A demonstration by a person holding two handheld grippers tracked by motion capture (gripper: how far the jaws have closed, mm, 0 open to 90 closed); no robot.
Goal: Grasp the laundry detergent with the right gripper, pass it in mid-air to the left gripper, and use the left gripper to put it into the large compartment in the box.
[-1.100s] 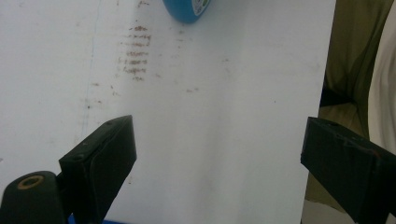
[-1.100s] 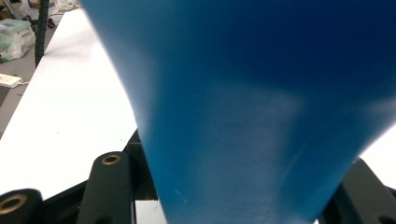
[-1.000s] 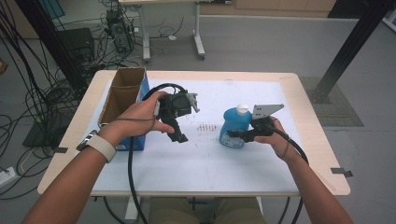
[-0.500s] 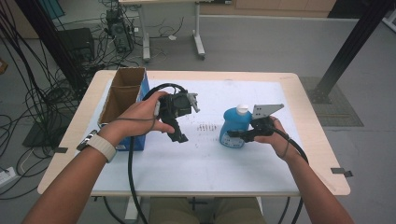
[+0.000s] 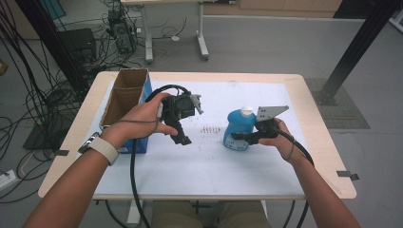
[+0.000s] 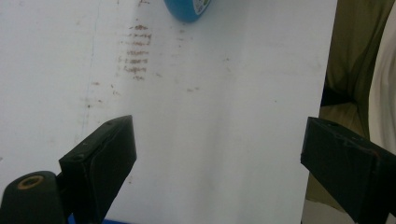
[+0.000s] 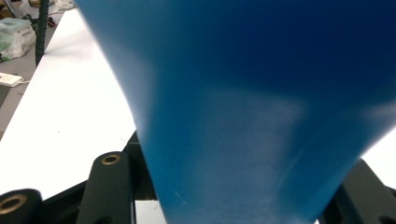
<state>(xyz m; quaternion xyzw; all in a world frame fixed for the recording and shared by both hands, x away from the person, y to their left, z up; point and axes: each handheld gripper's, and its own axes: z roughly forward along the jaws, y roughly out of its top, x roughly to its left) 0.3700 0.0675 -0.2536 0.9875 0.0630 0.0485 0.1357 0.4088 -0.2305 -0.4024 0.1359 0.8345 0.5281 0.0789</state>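
A blue bottle (image 5: 239,126) with a white cap stands upright on the white sheet, right of centre. My right gripper (image 5: 236,137) is shut on its lower body, coming in from the right. In the right gripper view the bottle (image 7: 261,116) rises between the black jaws of that gripper (image 7: 233,196). My left gripper (image 5: 183,135) hangs over the middle of the sheet, jaws pointing down and open. The left gripper view shows its jaws (image 6: 219,163) wide apart with bare sheet between them, and the bottle's base (image 6: 187,7) far off at the top.
An open cardboard box (image 5: 126,95) with a blue side stands at the table's left. Brown smudges (image 5: 209,129) mark the white sheet (image 5: 209,166) between the grippers. The wooden table edge (image 5: 328,156) runs along the right. Cables trail from both grippers toward the person.
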